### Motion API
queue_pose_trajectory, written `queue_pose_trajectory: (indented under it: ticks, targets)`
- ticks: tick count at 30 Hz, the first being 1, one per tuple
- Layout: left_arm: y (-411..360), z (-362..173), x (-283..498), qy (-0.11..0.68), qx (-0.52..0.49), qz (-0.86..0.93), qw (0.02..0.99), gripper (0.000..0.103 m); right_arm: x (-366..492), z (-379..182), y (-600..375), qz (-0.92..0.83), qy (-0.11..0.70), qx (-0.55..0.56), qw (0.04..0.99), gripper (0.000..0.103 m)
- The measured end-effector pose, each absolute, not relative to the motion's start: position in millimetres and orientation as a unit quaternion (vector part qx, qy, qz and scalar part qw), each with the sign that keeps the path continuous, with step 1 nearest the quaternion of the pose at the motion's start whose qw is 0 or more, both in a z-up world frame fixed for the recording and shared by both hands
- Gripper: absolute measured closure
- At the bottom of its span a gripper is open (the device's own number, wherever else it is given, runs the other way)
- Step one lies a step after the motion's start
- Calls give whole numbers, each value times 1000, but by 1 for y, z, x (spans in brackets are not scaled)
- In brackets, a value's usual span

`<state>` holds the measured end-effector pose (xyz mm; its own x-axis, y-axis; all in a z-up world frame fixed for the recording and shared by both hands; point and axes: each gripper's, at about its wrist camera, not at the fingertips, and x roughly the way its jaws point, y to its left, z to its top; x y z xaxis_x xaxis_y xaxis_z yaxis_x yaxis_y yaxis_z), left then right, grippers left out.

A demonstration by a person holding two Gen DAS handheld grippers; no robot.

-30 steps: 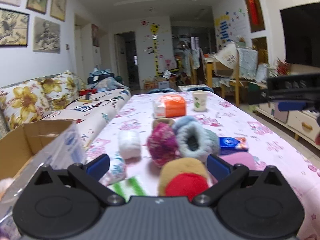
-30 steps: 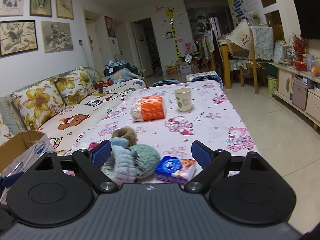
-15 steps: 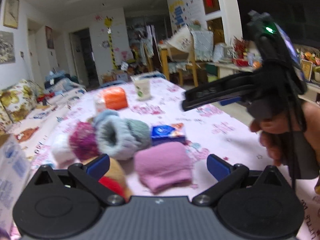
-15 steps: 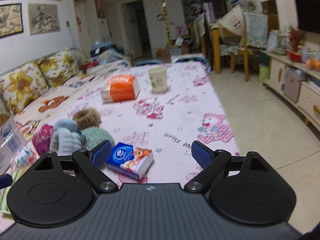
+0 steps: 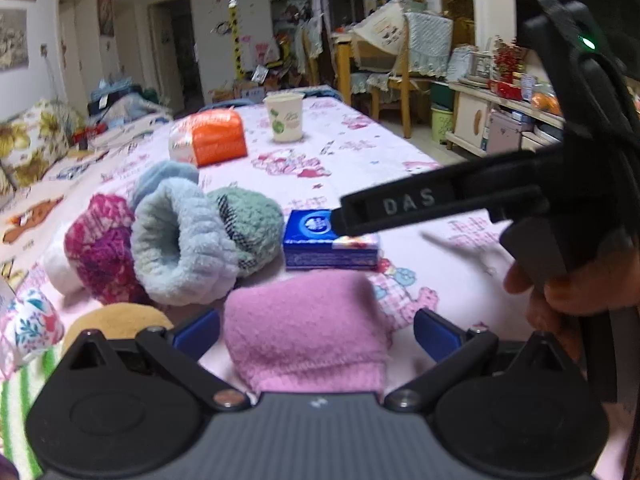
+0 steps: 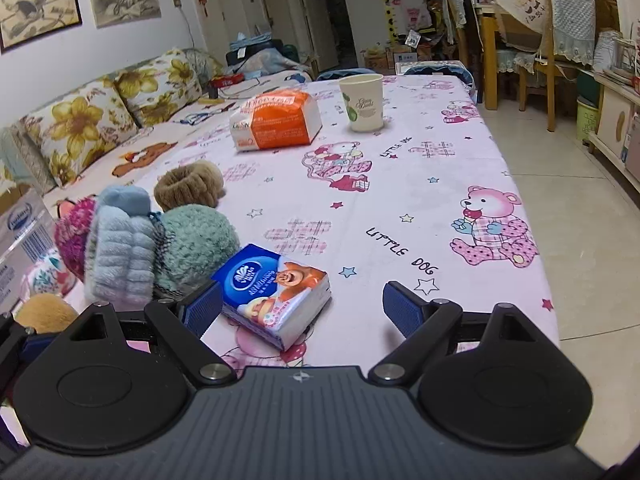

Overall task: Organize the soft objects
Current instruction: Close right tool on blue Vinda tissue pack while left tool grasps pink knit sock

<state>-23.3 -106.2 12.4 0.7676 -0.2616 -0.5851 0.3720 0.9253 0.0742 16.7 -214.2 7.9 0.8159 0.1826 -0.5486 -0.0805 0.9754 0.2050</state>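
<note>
Left tool (image 5: 316, 330) hides pink sock (image 5: 308, 332) edge.

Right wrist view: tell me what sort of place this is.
Most likely a family living room at home: a floral sofa along the wall, a table under a cartoon bear cloth, and a dining chair behind it.

You can read "DAS" on the black arm of the right gripper (image 5: 408, 204), "LITTLE DOG" printed on the pink tablecloth (image 6: 402, 249), "Green World" faintly on the paper cup (image 6: 362, 104), other pack labels too small to read.
</note>
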Motion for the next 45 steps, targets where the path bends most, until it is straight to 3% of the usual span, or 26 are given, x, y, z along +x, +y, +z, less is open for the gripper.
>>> queue_pose_trajectory:
  ticks: [6, 10, 20, 24, 26, 33, 45]
  targets:
    - [-112, 11, -16, 291, 105, -162, 937, 3, 10, 14, -224, 88, 300, 89, 946, 0]
    - [-117, 8, -18, 286, 124, -160, 937, 15, 13, 15, -221, 95, 304, 79, 945, 0]
    - [-109, 12, -28, 281, 108, -165, 939, 28, 21, 14, -220, 98, 312, 59, 943, 0]
    - [-101, 17, -32, 287, 90, -175, 937, 29, 20, 15, -227, 94, 308, 68, 944, 0]
    - [-97, 20, -35, 289, 80, -181, 937, 29, 21, 15, -227, 95, 306, 68, 945, 8]
    - [-78, 34, -44, 288, 58, -203, 934, 29, 13, 16, -224, 82, 301, 56, 949, 18]
    - [-50, 52, -50, 242, 21, -239, 940, 29, -14, 20, -223, 12, 279, 82, 957, 20]
